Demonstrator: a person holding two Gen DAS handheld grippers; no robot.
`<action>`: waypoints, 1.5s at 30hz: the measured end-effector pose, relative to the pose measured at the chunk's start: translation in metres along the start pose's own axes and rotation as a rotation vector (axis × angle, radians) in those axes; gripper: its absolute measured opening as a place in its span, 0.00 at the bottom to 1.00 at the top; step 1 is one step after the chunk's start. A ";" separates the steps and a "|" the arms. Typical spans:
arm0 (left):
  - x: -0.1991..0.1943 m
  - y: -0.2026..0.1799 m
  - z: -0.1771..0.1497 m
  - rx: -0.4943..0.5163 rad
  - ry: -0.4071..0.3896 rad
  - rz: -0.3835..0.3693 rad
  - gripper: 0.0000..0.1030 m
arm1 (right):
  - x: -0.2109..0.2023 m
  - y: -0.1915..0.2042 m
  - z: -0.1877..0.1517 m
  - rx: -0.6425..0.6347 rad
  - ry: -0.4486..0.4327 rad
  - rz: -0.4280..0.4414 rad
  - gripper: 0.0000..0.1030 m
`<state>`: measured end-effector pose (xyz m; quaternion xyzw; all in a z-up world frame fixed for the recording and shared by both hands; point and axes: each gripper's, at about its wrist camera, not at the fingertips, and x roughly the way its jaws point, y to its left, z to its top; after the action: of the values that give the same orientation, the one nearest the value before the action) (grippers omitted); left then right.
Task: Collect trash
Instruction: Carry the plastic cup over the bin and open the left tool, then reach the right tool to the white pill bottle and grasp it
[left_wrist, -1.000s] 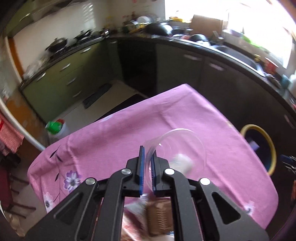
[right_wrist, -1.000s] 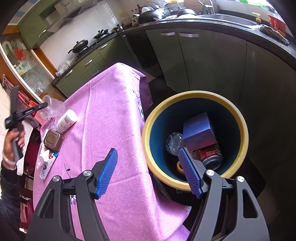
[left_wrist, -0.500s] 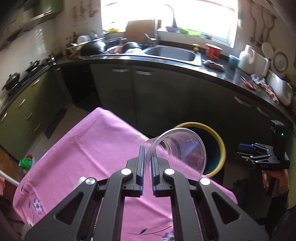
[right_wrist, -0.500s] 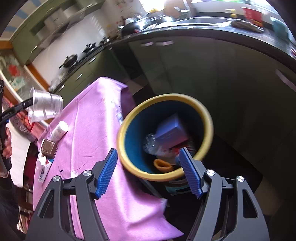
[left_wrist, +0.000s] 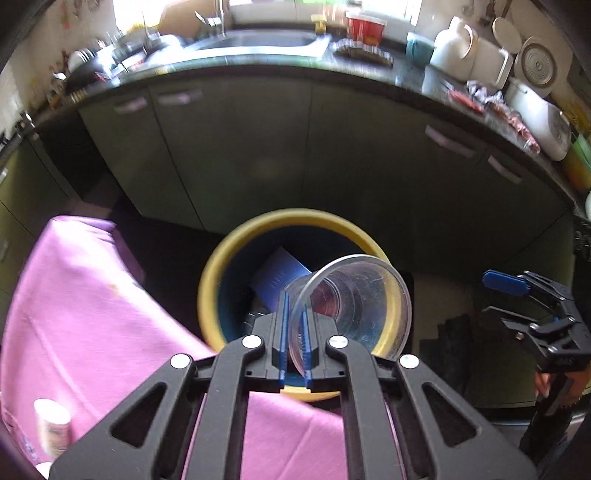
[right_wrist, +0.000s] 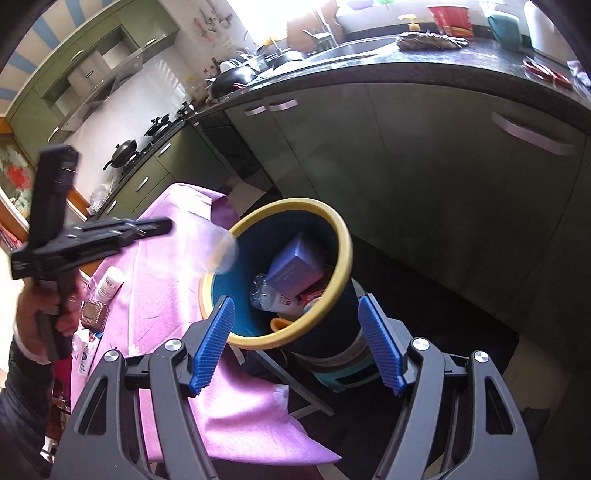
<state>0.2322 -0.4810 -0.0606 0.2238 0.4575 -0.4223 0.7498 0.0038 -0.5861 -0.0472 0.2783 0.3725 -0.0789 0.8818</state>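
Left gripper (left_wrist: 294, 341): its blue pads were pinched onto the rim of one clear plastic cup (left_wrist: 351, 299), which lay on its side with the mouth toward the camera, held over the bin's opening.
Right gripper (right_wrist: 297, 345): spread wide with nothing between the pads, poised above and near the bin.
Bin (left_wrist: 207, 288): one, yellow-rimmed with a blue inside, standing just beside the edge of the table.
Left wrist view only: the cup's ribbed wall and its rim caught between the pads; the right gripper off to the right, in a hand (left_wrist: 554, 384).
Right wrist view only: the cup was a pale blur at the bin's near rim; the hand (right_wrist: 44, 310) on the left gripper's handle, in a dark sleeve.
Bin contents, right wrist view: one purple box (right_wrist: 295, 266), one crushed clear bottle (right_wrist: 267, 295), one red-labelled can, partly hidden.
Pink tablecloth (right_wrist: 173, 288): bore one white bottle (right_wrist: 108, 282), one brown square piece (right_wrist: 94, 312) and one tube (right_wrist: 85, 354), well apart from the bin.
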 end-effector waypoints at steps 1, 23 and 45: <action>0.010 -0.002 0.001 -0.005 0.018 -0.010 0.06 | 0.001 -0.002 -0.001 0.006 0.002 -0.002 0.68; -0.198 0.110 -0.198 -0.203 -0.547 0.263 0.94 | 0.053 0.072 0.015 -0.157 0.111 0.035 0.71; -0.241 0.274 -0.345 -0.617 -0.595 0.407 0.94 | 0.226 0.403 -0.006 -1.162 0.313 0.246 0.78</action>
<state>0.2366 0.0204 -0.0296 -0.0550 0.2739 -0.1567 0.9473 0.3001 -0.2318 -0.0351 -0.1986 0.4448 0.2812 0.8268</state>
